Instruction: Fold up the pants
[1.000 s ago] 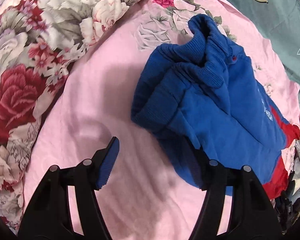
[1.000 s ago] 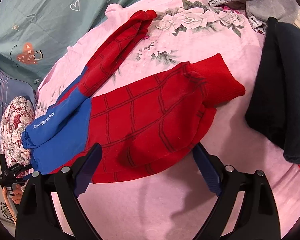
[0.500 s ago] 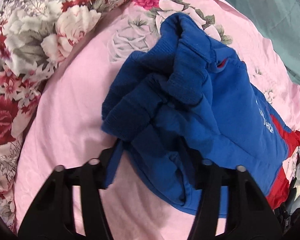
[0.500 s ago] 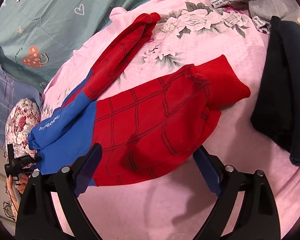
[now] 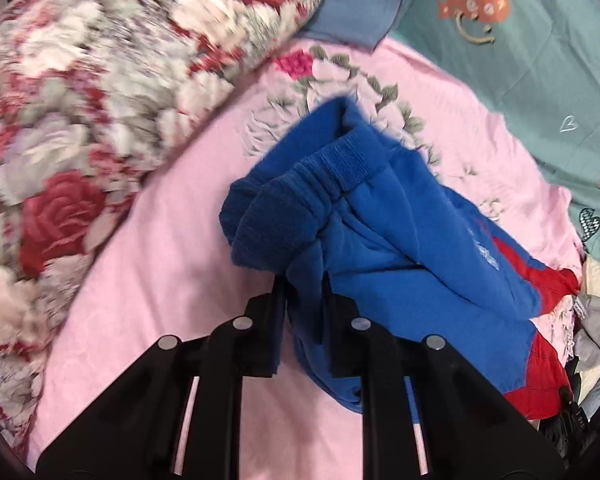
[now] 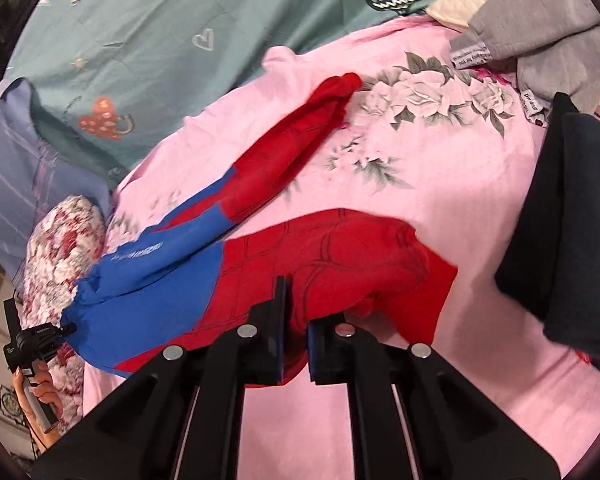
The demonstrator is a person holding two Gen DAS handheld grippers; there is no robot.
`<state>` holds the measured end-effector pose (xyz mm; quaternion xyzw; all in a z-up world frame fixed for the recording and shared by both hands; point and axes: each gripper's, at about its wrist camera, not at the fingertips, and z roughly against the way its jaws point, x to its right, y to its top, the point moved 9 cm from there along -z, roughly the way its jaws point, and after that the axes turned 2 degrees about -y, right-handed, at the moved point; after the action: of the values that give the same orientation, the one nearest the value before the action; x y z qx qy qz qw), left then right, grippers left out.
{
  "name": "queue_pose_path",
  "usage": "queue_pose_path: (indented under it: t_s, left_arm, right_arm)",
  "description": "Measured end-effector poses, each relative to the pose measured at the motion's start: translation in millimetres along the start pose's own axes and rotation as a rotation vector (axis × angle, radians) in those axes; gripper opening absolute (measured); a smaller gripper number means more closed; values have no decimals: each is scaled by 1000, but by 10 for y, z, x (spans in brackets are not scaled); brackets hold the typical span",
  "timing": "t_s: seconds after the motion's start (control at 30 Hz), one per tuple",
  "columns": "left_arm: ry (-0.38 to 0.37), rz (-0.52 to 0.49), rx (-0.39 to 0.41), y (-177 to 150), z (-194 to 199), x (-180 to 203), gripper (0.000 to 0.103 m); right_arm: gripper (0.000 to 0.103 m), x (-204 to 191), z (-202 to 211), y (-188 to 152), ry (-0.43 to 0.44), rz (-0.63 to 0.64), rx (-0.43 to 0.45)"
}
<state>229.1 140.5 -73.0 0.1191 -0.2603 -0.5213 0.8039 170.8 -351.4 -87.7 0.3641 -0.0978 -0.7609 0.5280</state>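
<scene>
Both grippers, wide open a moment ago, are now clamping the pants (image 5: 400, 240) lying on the pink sheet (image 5: 160, 280): left gripper (image 5: 304, 292) pinching blue waist fabric, right gripper (image 6: 296, 312) pinching the red leg at 6 o'clock.

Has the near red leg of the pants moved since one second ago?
Yes. The red leg, now pinched by the right gripper, has bunched up and its cuff has drawn back from the black garment toward the gripper.

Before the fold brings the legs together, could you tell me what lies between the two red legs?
Only bare pink sheet with its printed flowers lies between the near leg and the far leg; the right wrist view shows it.
</scene>
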Motion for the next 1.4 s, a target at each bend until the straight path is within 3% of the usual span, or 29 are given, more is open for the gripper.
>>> queue_pose_path:
  t_s: [0.07,0.2,0.27,0.3,0.33,0.4,0.43,0.53,0.57,0.6,0.67,0.77,0.83,0.9,0.93,1.0,1.07,1.2,1.27,1.33,1.4]
  left_arm:
    - [0,5,50,-59,283,-170,15]
    - [-56,33,14,-420,493,-473,15]
    - [-22,9,-2,-617,514,-618,15]
    - [1,-3,-9,-684,501,-672,17]
    - [20,-16,-22,-770,492,-746,19]
    - [57,-9,-43,-877,438,-910,31]
    - [71,14,-42,-898,444,-980,31]
    - [180,46,93,-774,684,-1164,36]
    - [189,37,126,-729,763,-1156,47]
    - [178,30,144,-703,806,-1125,53]
    - [139,6,158,-675,851,-1005,55]
    - [52,-50,80,-747,699,-700,58]
    - [-2,-69,16,-856,588,-528,63]
    - [-30,-101,-15,-956,506,-372,74]
    - [-28,-130,-25,-1010,454,-290,75]
    - [-14,-191,-59,-1154,341,-168,75]
    - [-16,-218,-103,-1261,213,-85,75]
    - [-20,-222,-186,-1403,27,-75,75]
    - [-1,-249,-185,-1396,2,-65,75]
    - [8,-261,-192,-1388,-75,-51,75]
    - [3,-251,-209,-1400,-110,-72,75]
  right_arm:
    - [8,-65,142,-143,8,29,-16]
    - [10,-105,233,-542,-5,107,-113]
    - [19,-43,145,-853,-36,147,-220]
    - [35,7,127,-932,-55,148,-245]
    - [51,86,149,-969,-78,133,-244]
    - [53,210,269,-915,-77,84,-195]
    - [53,282,359,-873,-54,39,-170]
    - [53,484,577,-796,-38,-48,-102]
    - [53,536,615,-798,-49,-65,-90]
    - [52,598,624,-809,-51,-93,-90]
    - [51,671,566,-841,-70,-119,-102]
    - [50,651,467,-899,-171,-33,-115]
    - [50,605,366,-956,-104,-56,-151]
    - [48,583,257,-932,-95,-64,-146]
    - [43,582,205,-906,-116,-49,-135]
    - [7,568,155,-908,-135,-30,-134]
    - [7,503,205,-879,-147,17,-131]
    - [5,509,675,-537,-299,185,8]
    - [5,640,758,-466,-352,223,-9]
    - [8,858,736,-440,-465,252,-37]
    - [14,1094,662,-449,-683,329,-70]
